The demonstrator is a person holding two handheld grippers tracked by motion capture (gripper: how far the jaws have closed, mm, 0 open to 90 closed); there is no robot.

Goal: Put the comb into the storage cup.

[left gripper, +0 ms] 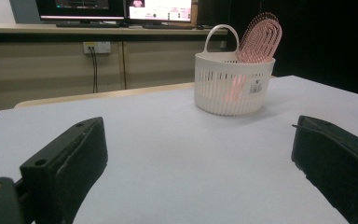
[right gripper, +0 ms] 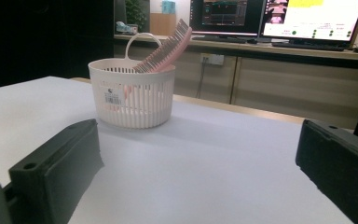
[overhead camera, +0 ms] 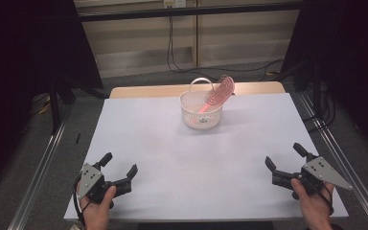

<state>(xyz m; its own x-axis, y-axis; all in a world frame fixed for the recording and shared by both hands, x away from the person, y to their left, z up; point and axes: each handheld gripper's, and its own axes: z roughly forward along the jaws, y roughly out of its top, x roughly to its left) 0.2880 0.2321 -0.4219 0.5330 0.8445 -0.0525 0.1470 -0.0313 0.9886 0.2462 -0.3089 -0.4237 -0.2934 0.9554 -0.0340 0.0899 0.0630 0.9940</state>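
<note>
High view: a white table carries a white slatted basket at its far centre. A pink hairbrush stands tilted inside it, handle down, its head leaning over the right rim. The left gripper sits at the near left corner and the right gripper at the near right corner, each held in a hand, jaws spread wide and empty, both well apart from the basket.

Left gripper view: the two black jaws stand wide apart over bare table; the basket lies far and right of centre, the hairbrush rising above its rim.

Right gripper view: jaws likewise wide and empty; the basket lies far left, with the hairbrush slanting up to the right. Monitors stand on a far counter.
</note>
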